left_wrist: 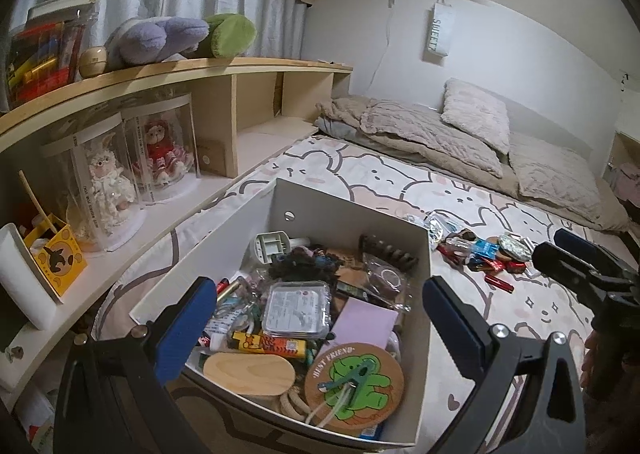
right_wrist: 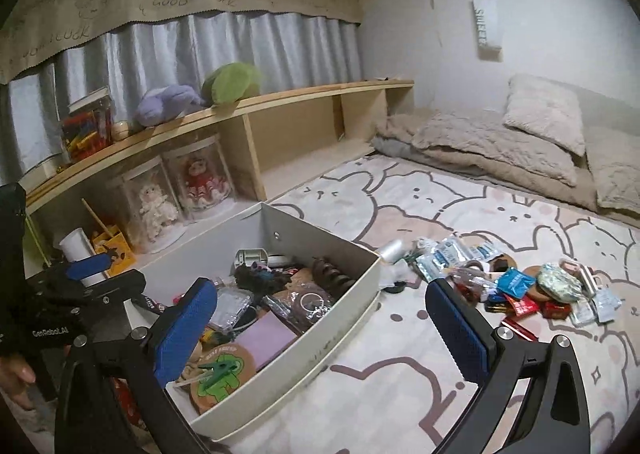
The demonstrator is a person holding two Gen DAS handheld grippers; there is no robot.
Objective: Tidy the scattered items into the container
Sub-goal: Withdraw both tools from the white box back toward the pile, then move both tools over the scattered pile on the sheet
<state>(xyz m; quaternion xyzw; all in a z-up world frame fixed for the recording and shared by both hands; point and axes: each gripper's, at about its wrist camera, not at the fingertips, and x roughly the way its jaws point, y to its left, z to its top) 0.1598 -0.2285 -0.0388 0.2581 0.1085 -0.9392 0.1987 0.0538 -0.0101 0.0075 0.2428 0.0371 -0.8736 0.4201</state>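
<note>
Two grippers in hand, both with jaws standing apart and holding nothing. I had the left gripper [left_wrist: 316,318] hovering over the white box [left_wrist: 352,210], and the right gripper [right_wrist: 320,318] above the box's near right wall, angled towards the bed.

Box contents, as seen from the left wrist: round wooden coaster with a green figure [left_wrist: 354,388], clear plastic case [left_wrist: 298,308], lilac notepad [left_wrist: 364,322], oval wooden block [left_wrist: 249,374], yellow striped tube [left_wrist: 269,344], dark hair claw [left_wrist: 390,256], tangled dark bits at the middle. Well filled, not to the rim.

Outstanding: a loose heap of scattered items [right_wrist: 516,286] on the bunny-print bedspread [right_wrist: 400,394], just beside the box's right wall and spreading away from it. It held clear sachets [right_wrist: 448,250], a blue packet [right_wrist: 516,280], red wrappers [right_wrist: 526,306], a pale green pouch [right_wrist: 558,282] and a red stick [right_wrist: 520,328]; smaller pieces I could not tell apart.

Step in hand, as I judged it: between picks, with part of the lot boxed and the heap not yet cleared.

Next move, by my reckoning: carry the right gripper out to the heap, single out one piece at its near edge, and close on that alone. Flat sachets on soft cloth looked likely to slip or come up in pairs
</note>
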